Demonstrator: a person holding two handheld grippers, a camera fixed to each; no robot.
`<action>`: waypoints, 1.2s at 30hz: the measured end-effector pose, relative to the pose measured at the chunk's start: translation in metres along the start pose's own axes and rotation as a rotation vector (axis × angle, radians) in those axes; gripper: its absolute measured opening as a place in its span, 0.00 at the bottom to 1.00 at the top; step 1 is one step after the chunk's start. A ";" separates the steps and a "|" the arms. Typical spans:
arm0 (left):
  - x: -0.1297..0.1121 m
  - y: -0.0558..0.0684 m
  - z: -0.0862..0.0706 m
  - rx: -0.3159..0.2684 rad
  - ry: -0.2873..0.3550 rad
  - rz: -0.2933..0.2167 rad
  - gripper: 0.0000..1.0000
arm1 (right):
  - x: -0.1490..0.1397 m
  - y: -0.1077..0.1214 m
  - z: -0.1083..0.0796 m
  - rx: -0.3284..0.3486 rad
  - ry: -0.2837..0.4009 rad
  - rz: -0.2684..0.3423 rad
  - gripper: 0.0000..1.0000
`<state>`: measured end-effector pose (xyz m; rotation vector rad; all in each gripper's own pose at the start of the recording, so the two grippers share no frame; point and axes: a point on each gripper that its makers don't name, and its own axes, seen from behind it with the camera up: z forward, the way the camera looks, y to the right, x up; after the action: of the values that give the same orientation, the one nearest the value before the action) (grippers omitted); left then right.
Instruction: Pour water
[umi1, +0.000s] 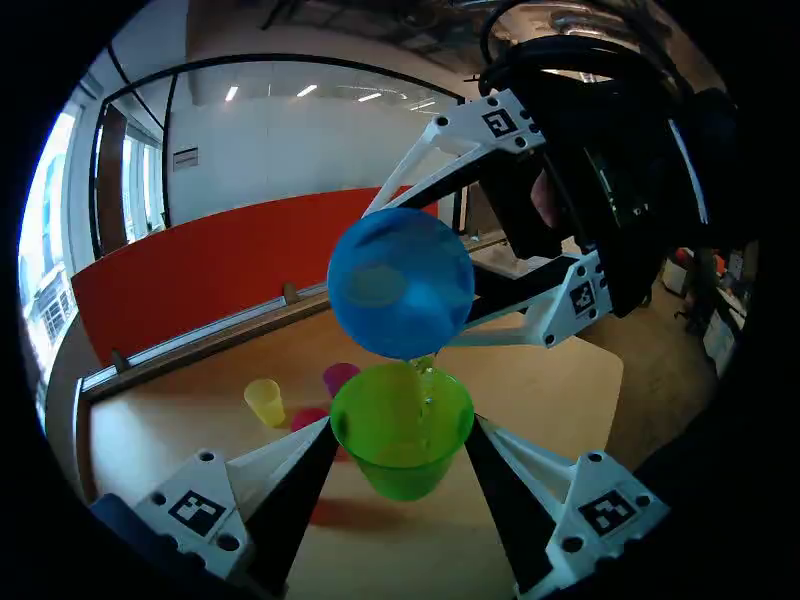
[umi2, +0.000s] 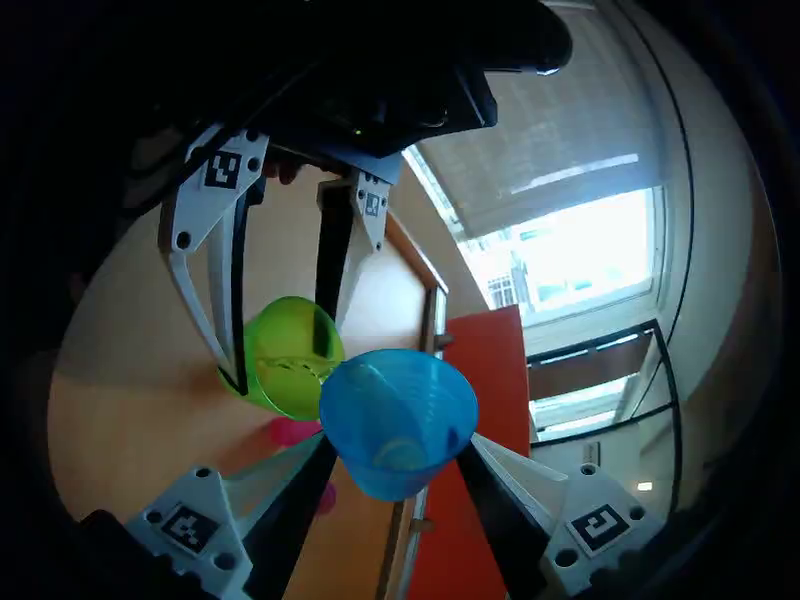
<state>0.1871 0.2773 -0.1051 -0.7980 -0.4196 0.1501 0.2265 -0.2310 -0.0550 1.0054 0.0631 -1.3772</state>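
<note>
Water (umi1: 427, 392) is seen as a thin stream falling from the lower edge of the blue cup (umi1: 400, 283) into the green cup (umi1: 402, 440). The blue cup is tipped steeply and held just above the green cup's rim, slightly behind it in the left gripper view. The two cups are close, but contact cannot be judged.

The green cup is held upright off the counter (umi1: 540, 385) by the left gripper (umi1: 400, 430). Its fingers (umi1: 270, 462) are clamped on the cup's sides, one on each flank. The blue cup is clamped the same way by the right gripper (umi2: 398, 445), with a finger pressed on each side. In the right gripper view the green cup sits just beyond the blue one, with the left gripper's fingers reaching in from above. A hand (umi1: 545, 195) is partly visible behind the right gripper's body.

On the counter behind the green cup three more cups are grouped near each other: a yellow cup (umi1: 265, 402), a purple cup (umi1: 340, 378) and a pink cup (umi1: 308, 418), the last partly hidden by a left finger. A red partition (umi1: 200, 270) runs along the counter's far edge, with glass walls and windows beyond it.
</note>
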 end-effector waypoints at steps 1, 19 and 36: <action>0.000 0.000 0.000 0.000 0.000 0.000 0.87 | 0.000 0.000 0.000 -0.001 0.000 -0.001 0.84; 0.002 0.000 0.002 0.001 0.003 -0.002 0.87 | -0.001 0.006 0.001 -0.010 -0.001 -0.040 0.85; 0.003 0.000 0.002 0.000 0.004 -0.002 0.87 | -0.005 0.014 0.003 -0.026 -0.006 -0.085 0.85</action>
<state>0.1887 0.2796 -0.1034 -0.7979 -0.4166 0.1469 0.2356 -0.2310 -0.0427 0.9865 0.1202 -1.4526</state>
